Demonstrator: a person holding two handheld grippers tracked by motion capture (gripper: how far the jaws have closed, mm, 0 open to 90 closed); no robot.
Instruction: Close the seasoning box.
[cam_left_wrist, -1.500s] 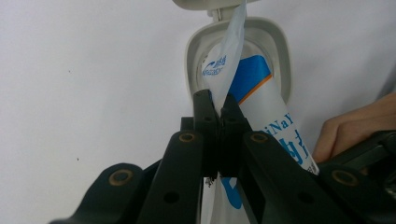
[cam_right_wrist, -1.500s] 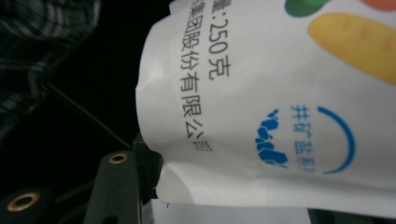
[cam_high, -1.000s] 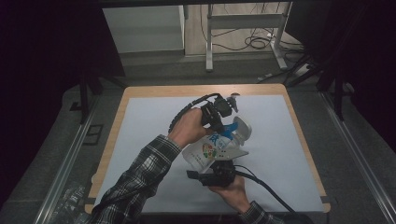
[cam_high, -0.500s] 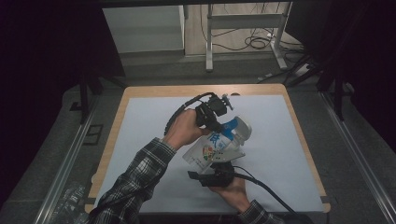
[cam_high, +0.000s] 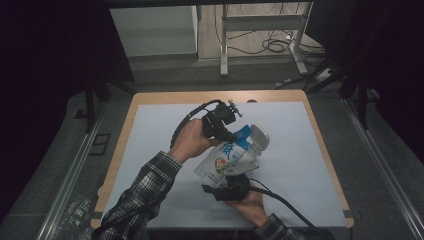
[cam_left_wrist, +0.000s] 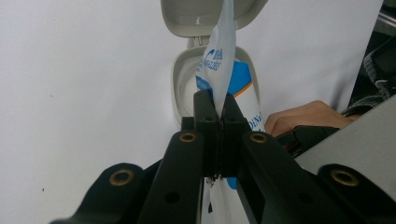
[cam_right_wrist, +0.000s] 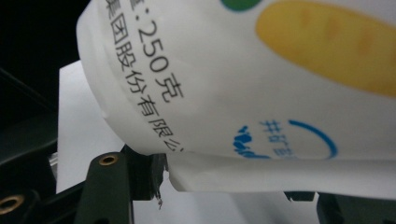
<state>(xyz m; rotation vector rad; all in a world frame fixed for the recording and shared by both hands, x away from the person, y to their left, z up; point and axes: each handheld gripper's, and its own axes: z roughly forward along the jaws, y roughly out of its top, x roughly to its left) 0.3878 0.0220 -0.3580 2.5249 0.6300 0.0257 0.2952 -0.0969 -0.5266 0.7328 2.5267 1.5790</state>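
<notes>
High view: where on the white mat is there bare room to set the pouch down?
The white mat is bare along its left side up to the wooden edge, across the far strip, and right of the grey container. It is crowded mid-mat, where the left gripper and right gripper hold the pouch.

A wooden-edged table (cam_high: 150, 96) carried a white sheet (cam_high: 310, 150) that covered nearly all of its top. On that sheet, just beyond the left gripper (cam_high: 226, 131), lay a grey container (cam_left_wrist: 184, 88) with its hinged lid (cam_left_wrist: 196, 16) flipped open, and the sheet spread bare to either side of the right gripper (cam_high: 227, 187).
</notes>
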